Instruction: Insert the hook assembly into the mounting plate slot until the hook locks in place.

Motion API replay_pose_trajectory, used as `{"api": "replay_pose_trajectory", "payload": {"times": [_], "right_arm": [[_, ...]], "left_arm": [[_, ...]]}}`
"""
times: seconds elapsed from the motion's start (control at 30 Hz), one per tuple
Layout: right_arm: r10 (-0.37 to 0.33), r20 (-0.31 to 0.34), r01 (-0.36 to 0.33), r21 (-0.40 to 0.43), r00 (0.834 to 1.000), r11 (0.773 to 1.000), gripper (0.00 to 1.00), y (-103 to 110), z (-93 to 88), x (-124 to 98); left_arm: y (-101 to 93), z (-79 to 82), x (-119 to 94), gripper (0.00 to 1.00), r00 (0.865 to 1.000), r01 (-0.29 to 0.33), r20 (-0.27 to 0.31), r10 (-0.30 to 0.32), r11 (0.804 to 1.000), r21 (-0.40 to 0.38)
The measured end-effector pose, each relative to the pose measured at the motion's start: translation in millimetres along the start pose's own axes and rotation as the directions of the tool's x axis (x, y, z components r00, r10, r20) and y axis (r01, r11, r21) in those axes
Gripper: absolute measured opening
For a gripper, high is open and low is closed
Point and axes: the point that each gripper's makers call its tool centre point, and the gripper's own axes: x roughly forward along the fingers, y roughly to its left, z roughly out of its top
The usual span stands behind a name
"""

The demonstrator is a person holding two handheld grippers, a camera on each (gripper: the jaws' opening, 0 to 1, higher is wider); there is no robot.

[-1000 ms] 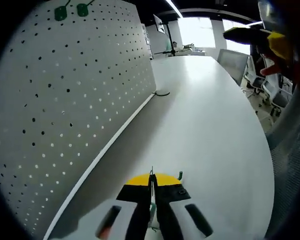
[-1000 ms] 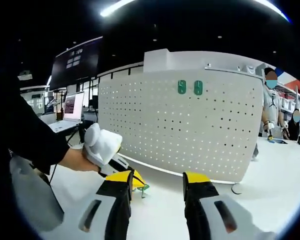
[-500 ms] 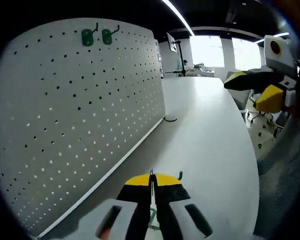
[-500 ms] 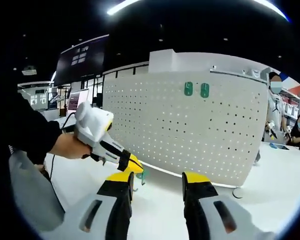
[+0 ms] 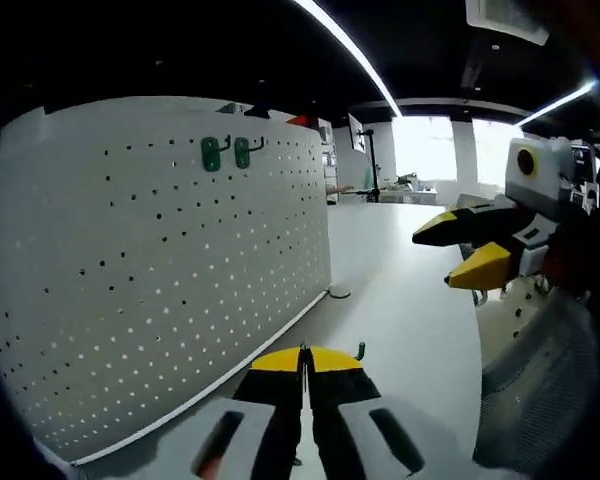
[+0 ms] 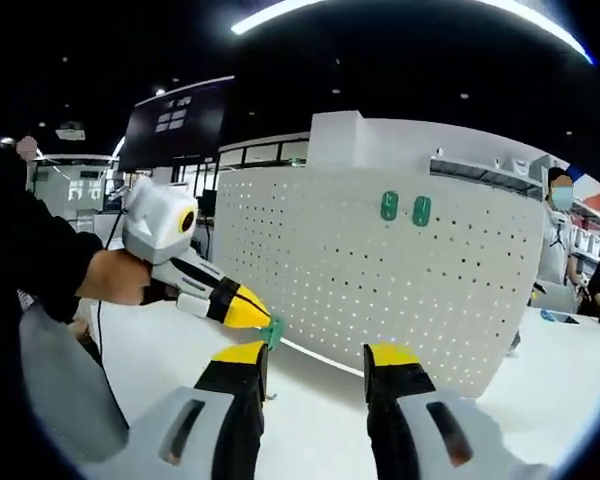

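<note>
with jaws pinching the green hook (image 6: 273,331), left gripper (image 5: 304,362) faces the pegboard (image 5: 160,290) for insertion; right gripper (image 6: 315,368) spread, idle.

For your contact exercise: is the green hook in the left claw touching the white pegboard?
Apart. In the right gripper view the green hook, held in the left claw, hangs short of the pegboard.

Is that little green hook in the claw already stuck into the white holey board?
Not yet. The left claw holds the green hook in the air, apart from the pegboard.

White table (image 5: 410,300); upright pegboard (image 5: 160,280); small disc (image 5: 339,293)
</note>
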Motion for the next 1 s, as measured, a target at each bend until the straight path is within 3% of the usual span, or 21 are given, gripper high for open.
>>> {"api": "replay_pose_trajectory", "payload": {"times": [0.43, 1.0], "right_arm": [[0.077, 0.049, -0.075, -0.033, 0.996, 0.997, 0.33, 27.7, 24.6, 2.5], [0.178, 0.088, -0.169, -0.102, 0.98, 0.98, 0.26, 63.3, 49.3, 21.3]], "left_arm": [[-17.2, 38.5, -38.0, 0.01, 0.992, -0.008, 0.123, 0.013, 0.999, -0.044], [-20.0, 55.6, -65.6, 0.01, 0.979, -0.008, 0.201, 0.033, 0.993, -0.121]]}}
